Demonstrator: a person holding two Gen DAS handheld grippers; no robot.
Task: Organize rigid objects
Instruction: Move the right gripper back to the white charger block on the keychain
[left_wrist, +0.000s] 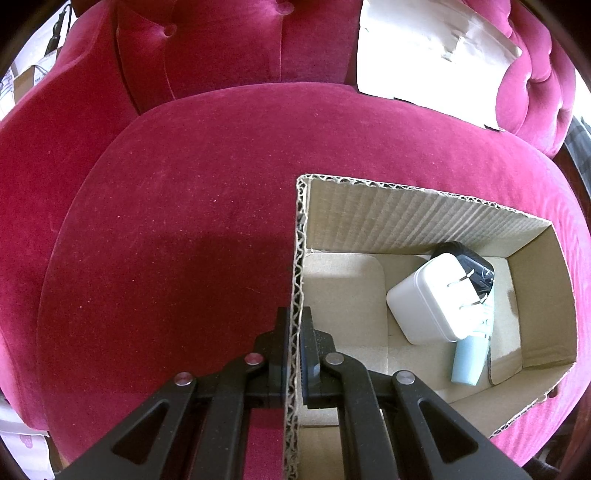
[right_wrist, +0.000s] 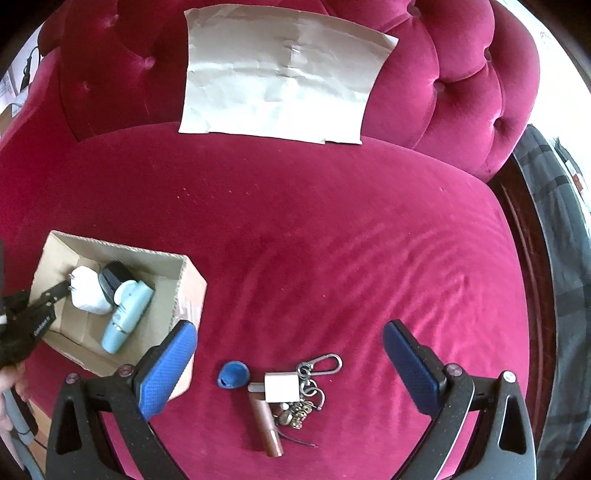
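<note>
An open cardboard box sits on the red velvet seat; it also shows at the left of the right wrist view. Inside lie a white plug adapter, a black object and a light blue tube. My left gripper is shut on the box's left wall. My right gripper is open above a key bunch with a blue fob, white tag, carabiner and brown cylinder, lying on the seat between the fingers.
A crumpled sheet of paper leans against the tufted backrest. The seat's dark wooden edge runs at the right, with grey fabric beyond it.
</note>
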